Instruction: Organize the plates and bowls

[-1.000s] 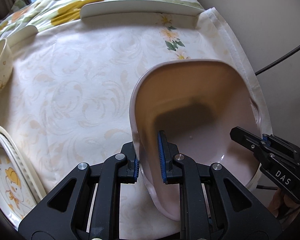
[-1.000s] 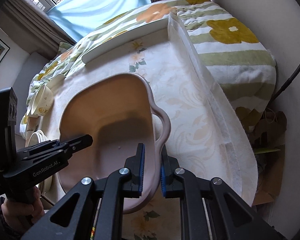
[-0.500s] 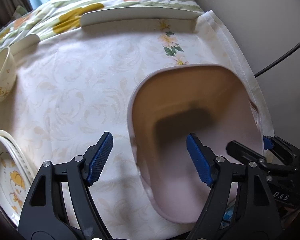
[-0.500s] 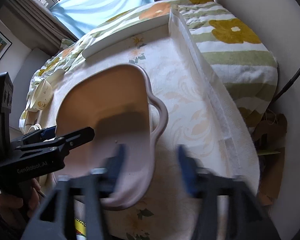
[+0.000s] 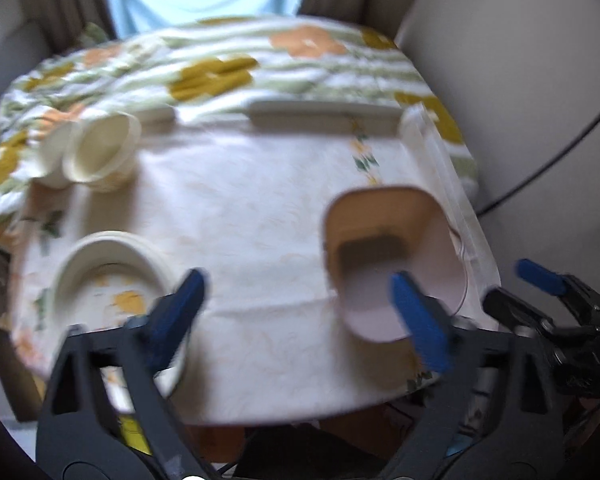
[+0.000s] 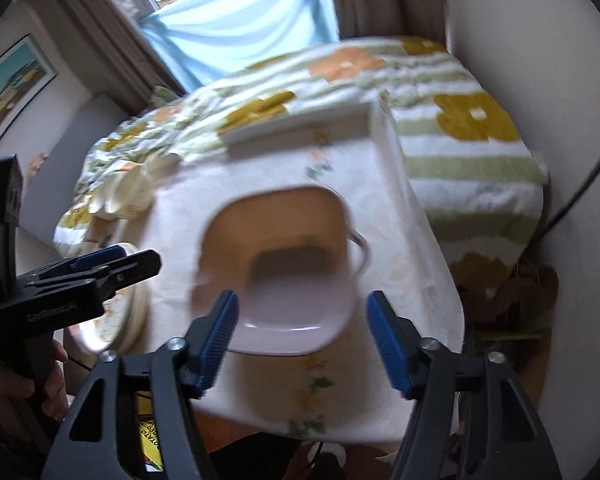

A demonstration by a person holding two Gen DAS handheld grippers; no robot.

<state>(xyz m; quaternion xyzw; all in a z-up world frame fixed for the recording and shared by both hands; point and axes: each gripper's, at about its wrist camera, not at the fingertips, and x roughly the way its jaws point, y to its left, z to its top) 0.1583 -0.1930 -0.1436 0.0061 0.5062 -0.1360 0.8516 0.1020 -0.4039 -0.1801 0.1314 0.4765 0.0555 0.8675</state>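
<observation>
A pale pink square dish with side handles (image 5: 392, 256) (image 6: 284, 272) rests on the cream tablecloth at the table's near right corner. My left gripper (image 5: 300, 320) is open and empty, held back from the table, its right finger in front of the dish. My right gripper (image 6: 304, 328) is open and empty, just short of the dish's near rim. A stack of cream plates with yellow prints (image 5: 104, 280) (image 6: 124, 312) lies at the near left. Cream bowls (image 5: 100, 152) (image 6: 128, 192) lie tipped at the far left. Both views are blurred.
A long white plate (image 5: 324, 112) (image 6: 300, 124) lies at the table's (image 5: 240, 208) far edge. Behind is a bed with a flowered cover (image 5: 220, 68) and a window curtain (image 6: 236, 28). A wall and a cable (image 5: 548, 172) are on the right.
Both grippers were shut on the pink dish's rims one second ago. They opened, let it go onto the table, and pulled back and up, so more of the table shows.
</observation>
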